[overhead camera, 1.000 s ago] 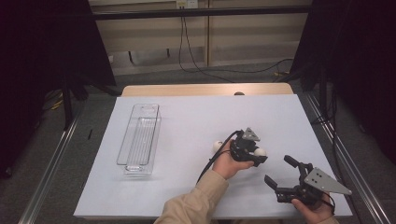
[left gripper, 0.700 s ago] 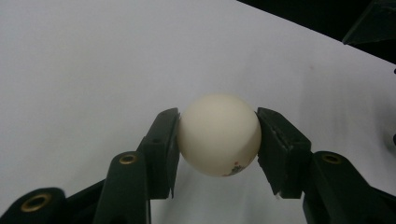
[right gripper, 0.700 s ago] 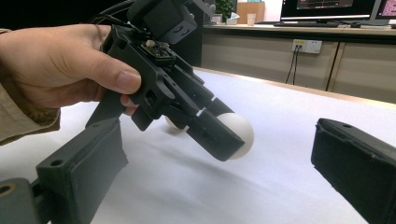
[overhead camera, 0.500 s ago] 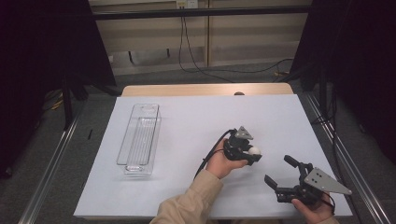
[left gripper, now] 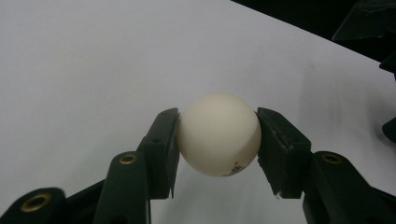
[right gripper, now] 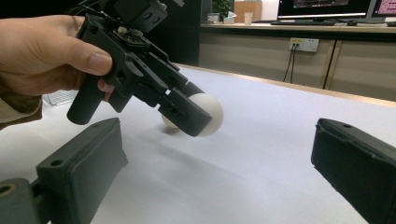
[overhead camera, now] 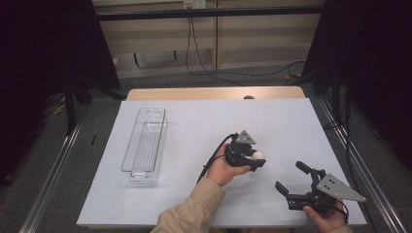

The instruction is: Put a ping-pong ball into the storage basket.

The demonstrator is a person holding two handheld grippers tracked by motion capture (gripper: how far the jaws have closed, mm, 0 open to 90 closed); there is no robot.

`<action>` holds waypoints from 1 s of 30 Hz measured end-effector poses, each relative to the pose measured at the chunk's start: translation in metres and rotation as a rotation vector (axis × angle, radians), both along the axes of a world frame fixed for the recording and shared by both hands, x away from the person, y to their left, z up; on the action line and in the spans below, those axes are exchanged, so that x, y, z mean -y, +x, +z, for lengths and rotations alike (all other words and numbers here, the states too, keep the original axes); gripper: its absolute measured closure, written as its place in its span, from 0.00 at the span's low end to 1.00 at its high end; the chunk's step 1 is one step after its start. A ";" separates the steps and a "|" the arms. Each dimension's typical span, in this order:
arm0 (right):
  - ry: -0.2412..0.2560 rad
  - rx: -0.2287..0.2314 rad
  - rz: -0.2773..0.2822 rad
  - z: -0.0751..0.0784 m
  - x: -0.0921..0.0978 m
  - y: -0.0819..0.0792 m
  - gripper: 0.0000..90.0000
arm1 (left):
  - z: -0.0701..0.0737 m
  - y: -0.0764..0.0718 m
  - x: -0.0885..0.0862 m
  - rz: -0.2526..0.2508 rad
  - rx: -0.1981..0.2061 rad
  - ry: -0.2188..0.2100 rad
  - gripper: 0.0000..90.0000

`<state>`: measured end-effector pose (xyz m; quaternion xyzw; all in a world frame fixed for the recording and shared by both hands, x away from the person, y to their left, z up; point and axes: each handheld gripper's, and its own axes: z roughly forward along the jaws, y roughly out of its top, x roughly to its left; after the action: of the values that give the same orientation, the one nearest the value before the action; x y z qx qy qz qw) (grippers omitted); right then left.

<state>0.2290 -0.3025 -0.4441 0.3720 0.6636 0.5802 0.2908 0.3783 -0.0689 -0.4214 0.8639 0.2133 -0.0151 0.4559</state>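
Looking down from the high view, the left gripper (overhead camera: 256,158) sits in the person's left hand (overhead camera: 222,167) over the middle of the table (overhead camera: 291,121), toward the near edge, and grasps a white ball (overhead camera: 259,156) between its jaws. A black cable (overhead camera: 212,159) loops from it back toward the sleeve (overhead camera: 192,211). The right gripper (overhead camera: 291,179) is held near the table's near right corner, jaws spread wide with nothing between them, its grey three-cornered plate (overhead camera: 337,188) on top. A clear plastic tray (overhead camera: 145,143) lies lengthwise along the left side of the table, well apart from both grippers.

From the left gripper view, the ball (left gripper: 219,134) is clamped on both sides by the two black jaws, each pad touching it, with a small dark and red mark near its underside. White table surface (left gripper: 93,70) lies behind it.

From the right gripper view, this gripper's own jaws stand far apart at the bottom left and bottom right, released, bare table (right gripper: 261,154) between them. Beyond them the left hand (right gripper: 42,56) holds the left gripper (right gripper: 198,114) tilted downward, the ball (right gripper: 209,112) pinched at its tip and lifted clear of the table. A second white ball (right gripper: 169,122) rests on the table just behind it, partly hidden by the jaw. A corner of the tray (right gripper: 60,97) shows at the left.
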 end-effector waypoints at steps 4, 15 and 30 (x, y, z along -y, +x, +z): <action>0.000 -0.004 -0.004 0.000 0.000 0.000 0.02 | 0.000 0.000 -0.007 0.006 0.003 0.007 0.57; 0.001 -0.010 -0.007 -0.001 0.000 0.001 0.02 | 0.000 0.001 -0.021 0.016 0.005 0.014 0.57; 0.003 -0.011 -0.007 -0.001 0.000 0.001 0.02 | 0.002 0.003 -0.034 0.030 -0.005 0.007 0.57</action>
<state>0.2303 -0.3021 -0.4448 0.3779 0.6628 0.5783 0.2887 0.3812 -0.0354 -0.4191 0.8621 0.2275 -0.0094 0.4527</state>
